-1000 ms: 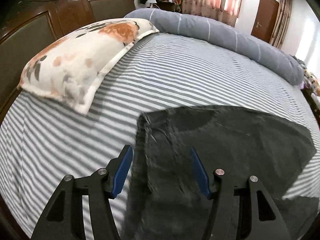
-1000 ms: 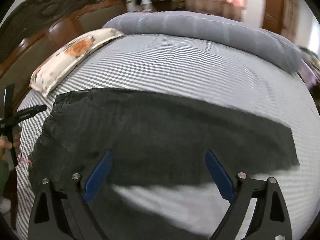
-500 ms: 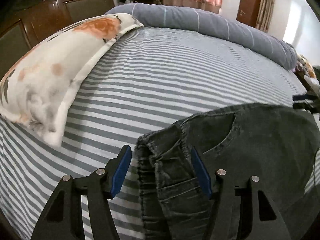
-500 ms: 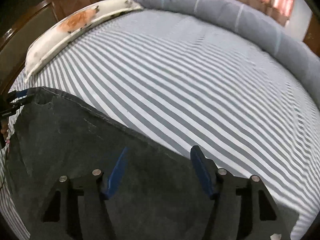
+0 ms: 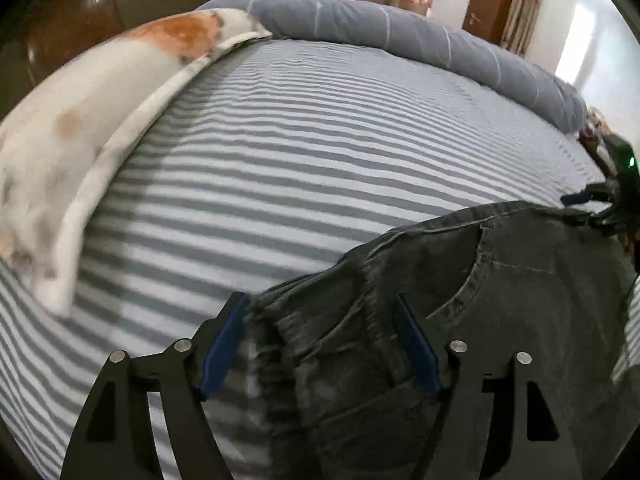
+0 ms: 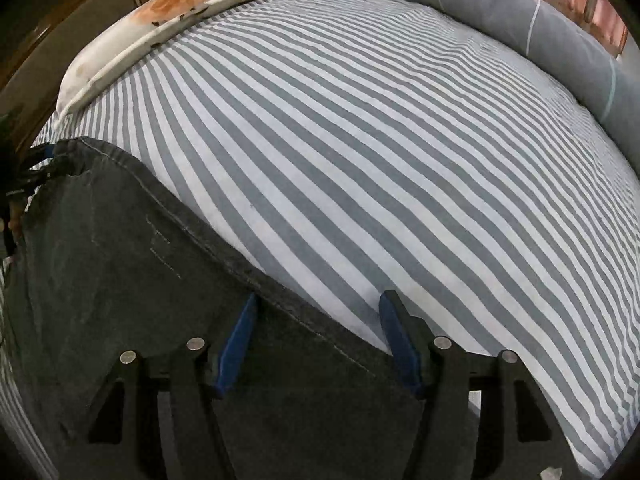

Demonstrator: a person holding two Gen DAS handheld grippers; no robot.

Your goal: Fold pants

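Note:
Dark grey jeans (image 5: pixel 500 280) lie flat on the striped bed sheet (image 5: pixel 320 160). My left gripper (image 5: pixel 320 304) points down over the waistband corner, near a pocket. Its jaws are opening, and the bunched waistband lies between the blue pads without being pinched. My right gripper (image 6: pixel 319 300) hovers over the jeans' (image 6: pixel 120 280) far stitched edge, open, with that edge and some sheet (image 6: pixel 400 160) between its pads. Each gripper shows small in the other's view: the right gripper (image 5: pixel 592 200) at the far right, the left gripper (image 6: pixel 40 160) at the far left.
A floral pillow (image 5: pixel 80 140) lies at the left by the wooden headboard (image 5: pixel 80 4). A rolled grey duvet (image 5: pixel 400 40) runs along the bed's far side. Wide striped sheet stretches beyond the jeans. A door (image 5: pixel 488 0) and curtains are behind.
Both grippers have come down and closer to the jeans. The left now straddles the waistband corner with wider jaws. The right's jaws have narrowed and it now sits over the jeans' far edge.

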